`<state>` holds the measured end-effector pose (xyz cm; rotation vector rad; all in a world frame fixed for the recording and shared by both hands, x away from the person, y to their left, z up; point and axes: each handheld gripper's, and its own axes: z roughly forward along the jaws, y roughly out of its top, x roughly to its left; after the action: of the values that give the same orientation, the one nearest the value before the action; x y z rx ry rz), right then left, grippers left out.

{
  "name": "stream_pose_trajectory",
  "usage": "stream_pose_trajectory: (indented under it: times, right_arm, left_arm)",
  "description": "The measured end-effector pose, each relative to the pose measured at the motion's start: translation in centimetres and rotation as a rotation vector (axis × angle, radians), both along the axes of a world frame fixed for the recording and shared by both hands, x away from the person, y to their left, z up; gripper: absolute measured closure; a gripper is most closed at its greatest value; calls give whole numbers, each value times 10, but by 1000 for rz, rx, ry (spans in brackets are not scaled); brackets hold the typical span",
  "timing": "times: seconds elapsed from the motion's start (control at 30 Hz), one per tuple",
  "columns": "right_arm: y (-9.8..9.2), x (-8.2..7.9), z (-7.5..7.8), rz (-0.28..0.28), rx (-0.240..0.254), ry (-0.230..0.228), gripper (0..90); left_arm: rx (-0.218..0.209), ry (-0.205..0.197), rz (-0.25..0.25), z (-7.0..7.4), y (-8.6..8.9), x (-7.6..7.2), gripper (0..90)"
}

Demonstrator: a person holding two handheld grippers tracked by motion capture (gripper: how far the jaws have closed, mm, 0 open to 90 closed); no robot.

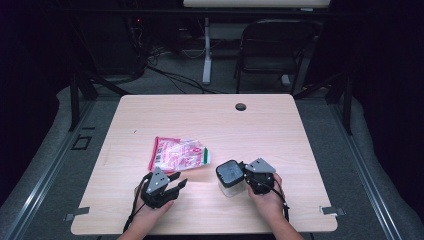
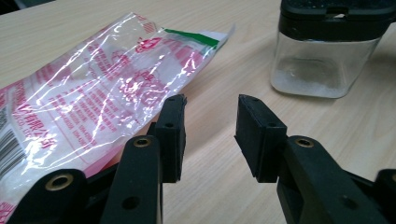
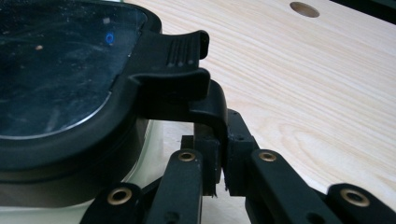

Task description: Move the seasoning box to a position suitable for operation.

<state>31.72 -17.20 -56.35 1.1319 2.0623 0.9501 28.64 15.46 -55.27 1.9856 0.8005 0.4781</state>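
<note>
Right gripper (image 3: 219, 163) pinching lid latch of jar (image 1: 230, 176), lower centre; left gripper (image 2: 210, 135) jaws apart, empty, beside plastic bag (image 1: 179, 154). Judged step: opening lid; next, lift latch

The right tool (image 3: 219, 163) pinches the black lid latch (image 3: 208, 105) of the jar (image 3: 60, 93) on the table (image 3: 327, 84).

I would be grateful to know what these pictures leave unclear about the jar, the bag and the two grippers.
- Jar: the left gripper view cuts off its lid at the top edge; the high view is too small to name the white residue inside.
- Bag: print too small in the high view, lost in glare in the left gripper view.
- Lid latch: the right hand-held gripper hides its lower end.
</note>
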Motion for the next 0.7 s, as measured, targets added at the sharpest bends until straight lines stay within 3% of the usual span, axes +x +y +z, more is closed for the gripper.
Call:
stream_pose_trajectory:
  times: [0.17, 0.3, 0.7]
  right_arm:
    - [5, -5, -1, 16, 31, 19, 860]
    - [6, -11, 2, 28, 91, 22, 861]
    - [21, -19, 1, 69, 88, 6, 858]
  left_arm:
    - [-19, 16, -2, 0, 4, 2, 623]
    - [-12, 17, -2, 1, 6, 3, 623]
    - [9, 37, -55, -4, -7, 1, 625]
